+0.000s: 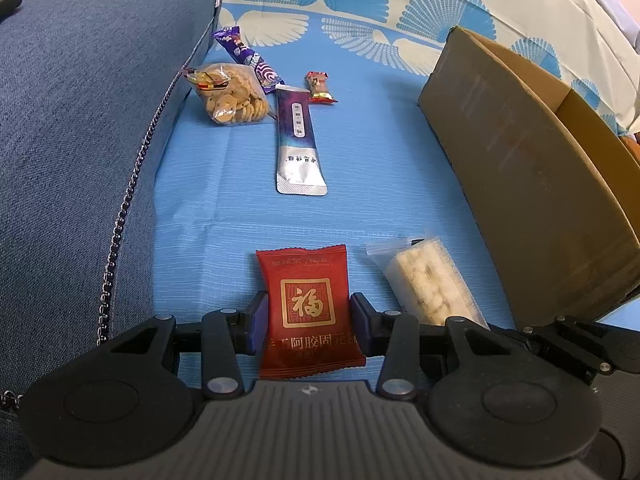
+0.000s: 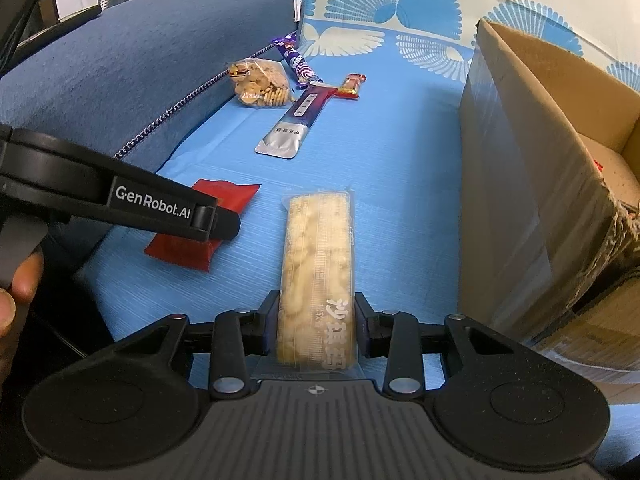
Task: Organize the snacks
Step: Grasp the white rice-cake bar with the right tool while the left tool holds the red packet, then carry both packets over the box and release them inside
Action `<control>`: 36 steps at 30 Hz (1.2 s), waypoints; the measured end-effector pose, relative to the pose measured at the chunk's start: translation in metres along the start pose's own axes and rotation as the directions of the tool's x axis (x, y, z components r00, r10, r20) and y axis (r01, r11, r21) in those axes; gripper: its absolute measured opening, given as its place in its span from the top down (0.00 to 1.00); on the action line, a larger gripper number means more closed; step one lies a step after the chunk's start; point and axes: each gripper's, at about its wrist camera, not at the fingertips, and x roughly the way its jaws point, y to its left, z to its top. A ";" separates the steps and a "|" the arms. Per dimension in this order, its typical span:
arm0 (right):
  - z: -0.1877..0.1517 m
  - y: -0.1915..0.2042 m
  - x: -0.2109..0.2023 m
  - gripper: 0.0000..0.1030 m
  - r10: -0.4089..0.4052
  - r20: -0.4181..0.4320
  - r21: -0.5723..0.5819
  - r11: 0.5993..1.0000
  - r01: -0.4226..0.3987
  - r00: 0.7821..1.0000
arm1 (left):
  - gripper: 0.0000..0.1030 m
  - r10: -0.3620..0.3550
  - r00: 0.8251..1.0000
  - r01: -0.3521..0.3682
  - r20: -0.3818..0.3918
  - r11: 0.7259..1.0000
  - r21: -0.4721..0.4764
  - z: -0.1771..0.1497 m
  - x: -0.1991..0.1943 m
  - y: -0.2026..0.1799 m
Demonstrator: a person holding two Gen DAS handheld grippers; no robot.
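Your left gripper [image 1: 309, 322] is clamped on the red packet [image 1: 310, 312], low over the blue sofa seat [image 1: 224, 208]; your right gripper [image 2: 316, 326] grasps the clear-wrapped rice bar [image 2: 318, 276] just beside the cardboard box [image 2: 532, 184]

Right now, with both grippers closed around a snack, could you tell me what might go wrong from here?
The left gripper pinches the red packet only by its soft side edges, so it may buckle or slip. The right gripper holds the long rice bar at its near end; the free length could droop and catch the cardboard box wall on its way in.
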 end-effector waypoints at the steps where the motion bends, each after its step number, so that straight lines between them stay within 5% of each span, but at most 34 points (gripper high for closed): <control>1: 0.000 0.000 -0.001 0.63 -0.004 0.003 -0.004 1.000 0.004 1.000 | 0.54 -0.001 1.000 0.001 0.001 1.000 0.001 0.000 0.000 0.000; 17: 0.007 0.012 -0.027 0.63 -0.028 0.108 -0.071 0.997 0.036 0.994 | 0.54 -0.039 0.995 0.041 0.090 0.999 -0.030 -0.002 -0.019 0.005; 36: 0.045 -0.004 -0.102 0.63 0.015 0.337 -0.023 1.000 -0.008 0.941 | 0.54 -0.082 0.942 0.117 0.326 0.989 -0.089 -0.007 -0.059 0.016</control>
